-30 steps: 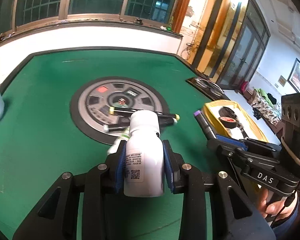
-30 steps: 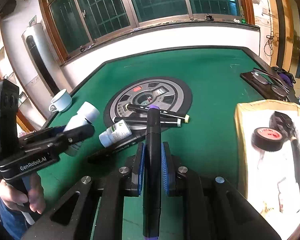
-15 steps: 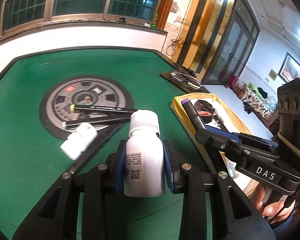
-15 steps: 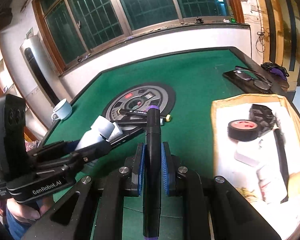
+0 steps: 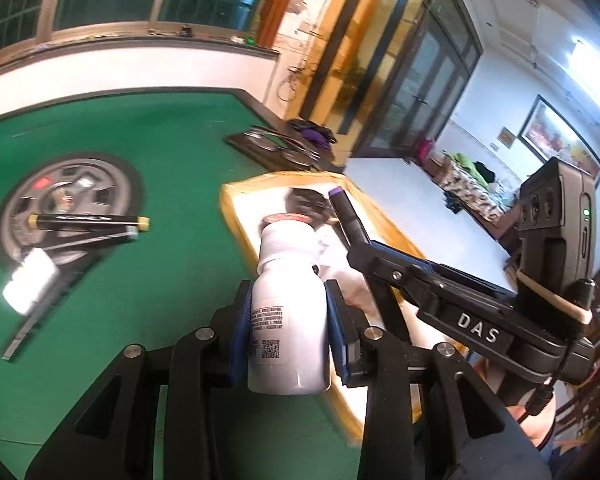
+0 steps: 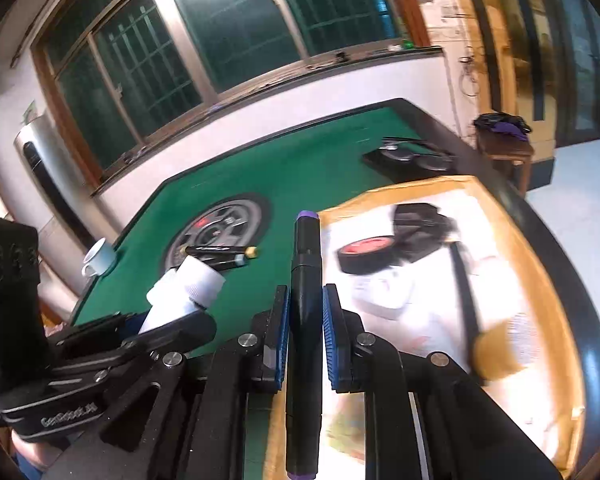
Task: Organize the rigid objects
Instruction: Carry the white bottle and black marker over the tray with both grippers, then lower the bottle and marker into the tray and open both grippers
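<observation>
You carry both loads toward the yellow tray [image 6: 540,264] at two o'clock on the table [image 5: 172,128], presumably to drop them there. Your left gripper [image 5: 288,332] jaws clamp the white bottle [image 5: 288,300], cap pointing to twelve o'clock; your right gripper [image 6: 304,336] jaws pinch the black marker [image 6: 306,304] upright between them.

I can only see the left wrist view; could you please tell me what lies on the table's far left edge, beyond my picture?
Observer: A white mug stands there on the green table, near its edge.
Operator: Thank you. What is beside the tape roll in the box?
Observer: A small white block lies just in front of the tape roll.
Operator: And does the right hand-held gripper grip its marker firmly?
Observer: Yes, the right hand-held gripper is shut on the purple-capped marker, pads against both sides.
</observation>
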`<state>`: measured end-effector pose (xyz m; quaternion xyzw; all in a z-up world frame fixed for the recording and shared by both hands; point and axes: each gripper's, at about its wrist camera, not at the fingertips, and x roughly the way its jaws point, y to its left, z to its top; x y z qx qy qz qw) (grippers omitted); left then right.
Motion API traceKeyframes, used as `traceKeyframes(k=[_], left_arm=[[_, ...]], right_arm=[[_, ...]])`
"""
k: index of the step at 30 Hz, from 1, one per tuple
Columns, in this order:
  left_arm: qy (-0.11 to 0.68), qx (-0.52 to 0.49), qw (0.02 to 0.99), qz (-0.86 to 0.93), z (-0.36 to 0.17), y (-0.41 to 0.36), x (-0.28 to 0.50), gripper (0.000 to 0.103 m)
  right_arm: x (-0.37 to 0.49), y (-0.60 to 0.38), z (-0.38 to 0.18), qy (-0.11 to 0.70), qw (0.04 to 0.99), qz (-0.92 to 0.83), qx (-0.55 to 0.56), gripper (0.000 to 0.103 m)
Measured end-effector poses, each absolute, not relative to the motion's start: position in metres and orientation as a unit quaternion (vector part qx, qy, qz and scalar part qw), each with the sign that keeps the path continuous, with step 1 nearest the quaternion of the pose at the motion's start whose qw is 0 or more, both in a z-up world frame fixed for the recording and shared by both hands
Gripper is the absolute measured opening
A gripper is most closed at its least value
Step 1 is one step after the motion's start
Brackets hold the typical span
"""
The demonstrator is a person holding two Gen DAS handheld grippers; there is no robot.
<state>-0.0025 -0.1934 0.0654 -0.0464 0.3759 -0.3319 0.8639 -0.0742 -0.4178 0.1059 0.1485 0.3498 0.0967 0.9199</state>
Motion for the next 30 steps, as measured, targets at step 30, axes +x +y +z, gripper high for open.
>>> traceKeyframes(k=[30], left_arm=[[0.416, -0.021, 0.861, -0.293, 0.025, -0.265, -0.005, 0.031]], right_arm=[[-0.091, -0.479, 0.076, 0.377, 0.918, 0.005, 0.124, 0.014]])
